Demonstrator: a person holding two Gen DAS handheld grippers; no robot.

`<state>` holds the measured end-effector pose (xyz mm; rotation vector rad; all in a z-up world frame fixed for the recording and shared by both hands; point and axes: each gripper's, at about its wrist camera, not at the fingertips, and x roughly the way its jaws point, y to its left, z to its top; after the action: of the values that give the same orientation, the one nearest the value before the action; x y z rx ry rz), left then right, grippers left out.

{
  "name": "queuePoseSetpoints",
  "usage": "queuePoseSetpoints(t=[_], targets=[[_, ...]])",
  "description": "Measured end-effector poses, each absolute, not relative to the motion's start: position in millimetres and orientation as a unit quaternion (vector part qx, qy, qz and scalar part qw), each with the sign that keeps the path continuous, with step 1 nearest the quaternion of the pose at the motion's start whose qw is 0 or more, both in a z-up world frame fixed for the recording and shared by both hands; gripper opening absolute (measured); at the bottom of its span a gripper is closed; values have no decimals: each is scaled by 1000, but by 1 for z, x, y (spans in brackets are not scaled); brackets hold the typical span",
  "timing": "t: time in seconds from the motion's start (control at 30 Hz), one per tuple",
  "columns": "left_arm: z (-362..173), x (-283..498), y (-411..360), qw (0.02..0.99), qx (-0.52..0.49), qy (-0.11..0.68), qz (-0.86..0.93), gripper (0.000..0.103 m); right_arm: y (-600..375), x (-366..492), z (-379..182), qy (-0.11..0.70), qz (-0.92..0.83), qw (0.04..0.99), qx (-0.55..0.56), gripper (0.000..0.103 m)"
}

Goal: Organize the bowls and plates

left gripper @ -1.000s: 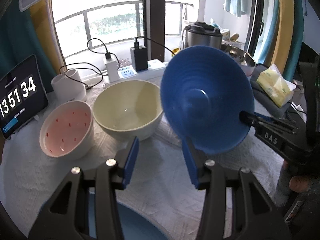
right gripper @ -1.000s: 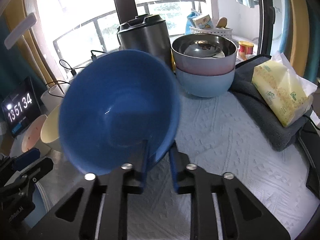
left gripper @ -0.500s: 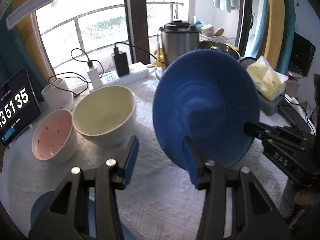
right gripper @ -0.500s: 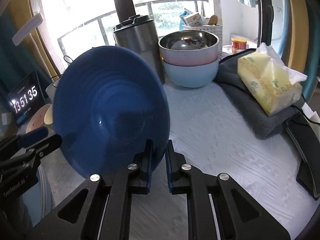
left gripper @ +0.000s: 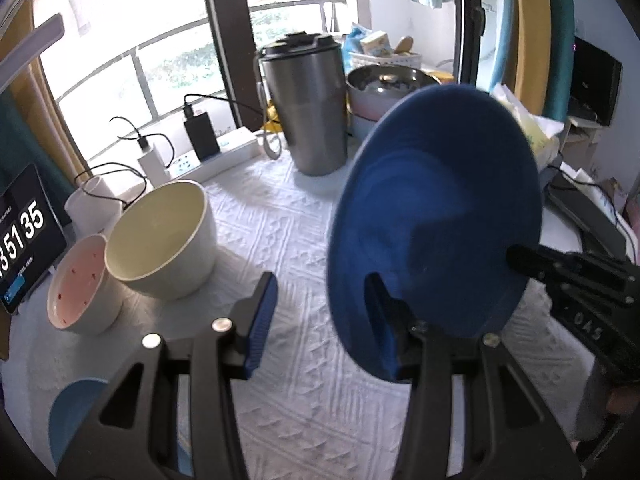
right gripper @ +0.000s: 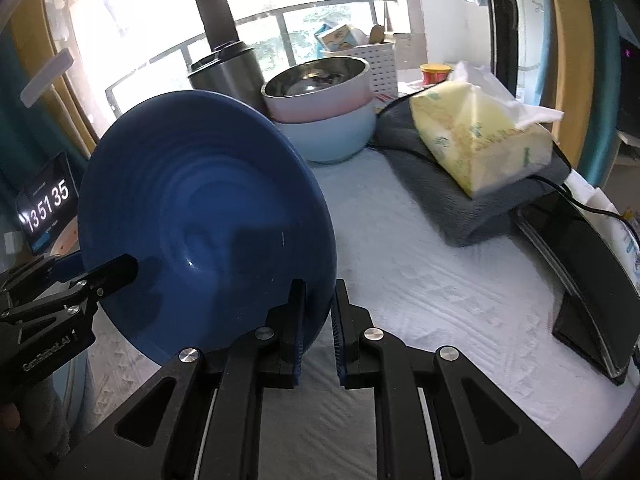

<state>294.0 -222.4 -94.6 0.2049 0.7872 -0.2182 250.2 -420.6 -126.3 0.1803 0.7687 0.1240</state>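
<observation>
My right gripper (right gripper: 318, 316) is shut on the rim of a dark blue bowl (right gripper: 200, 216) and holds it tilted on edge above the table. The same bowl (left gripper: 436, 216) fills the right of the left wrist view, with the right gripper (left gripper: 536, 264) clamped on its far rim. My left gripper (left gripper: 320, 316) is open, its right finger against the bowl's near rim. A cream bowl (left gripper: 160, 236) and a pink-lined bowl (left gripper: 80, 284) stand at the left. A steel-lined pink bowl (right gripper: 320, 88) sits stacked in a light blue bowl (right gripper: 332, 136) at the back.
A steel tumbler (left gripper: 308, 108), a power strip with chargers (left gripper: 208, 156) and a clock tablet (left gripper: 24, 232) stand along the back and left. A tissue pack (right gripper: 480, 136) lies on a grey towel (right gripper: 460, 200). A blue plate (left gripper: 72, 416) lies at the near left.
The blue bowl has moved right and away from the cream bowl, carried in the right gripper. Both grippers swung right, bringing the tumbler and stacked bowls more into view.
</observation>
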Motion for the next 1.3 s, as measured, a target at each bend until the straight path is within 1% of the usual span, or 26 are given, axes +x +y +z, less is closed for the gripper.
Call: queuePoseSetpoints(t=[0.17,0.37,0.47,0.63,0.83,1.3], targets=[[-100,292,-235,922,112,354,-113,47,-432,251,-132,377,55,920,97,16],[-107,295,-247,918,113,358,-125,45,-441,255,-140,381,50,916,114,17],[-110,296,-252,915,119,360,-135,35,-443,259,-143,383,48,914,124,18],[-107,292,-258,914,120,356,-154,28,-445,260,-143,383,44,914,128,18],[-103,291,-258,913,110,359,-156,25,-443,255,-140,379,45,916,125,19],[-83,276,-241,916,92,357,-157,25,-432,237,-121,369,42,921,116,20]])
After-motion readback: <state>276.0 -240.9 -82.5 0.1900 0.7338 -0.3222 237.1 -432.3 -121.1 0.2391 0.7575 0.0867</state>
